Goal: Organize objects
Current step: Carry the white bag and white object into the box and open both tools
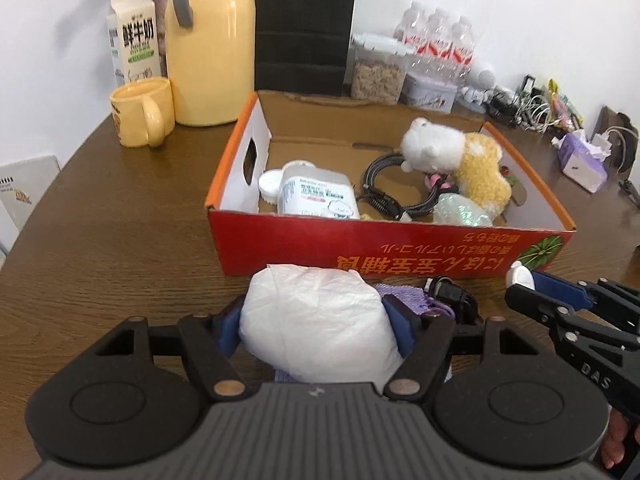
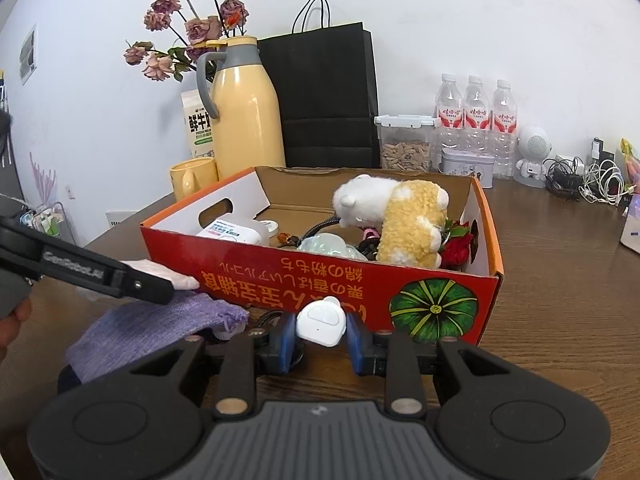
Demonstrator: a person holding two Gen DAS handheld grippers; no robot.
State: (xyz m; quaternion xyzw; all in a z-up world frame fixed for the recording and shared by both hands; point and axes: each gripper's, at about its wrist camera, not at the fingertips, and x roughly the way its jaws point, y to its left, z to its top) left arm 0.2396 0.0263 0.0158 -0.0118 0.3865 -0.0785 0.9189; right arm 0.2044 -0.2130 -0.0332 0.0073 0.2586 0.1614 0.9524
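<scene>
Left wrist: left gripper (image 1: 316, 320) pinches a white bundle (image 1: 316, 316) btwn its pads, just in front of the red box (image 1: 392, 246), prob. to lift it in. Right wrist: right gripper (image 2: 320, 340) clamped on a small white gadget (image 2: 321, 325) at the box front, w/ purple cloth (image 2: 160, 324) left of it. Brown wood table (image 2: 560, 300), white wall behind the box.

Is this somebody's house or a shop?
Most likely a home, on a dining or living-room table. A yellow thermos jug with a matching mug, a milk carton and dried roses stand on the wooden table by a plain wall.
</scene>
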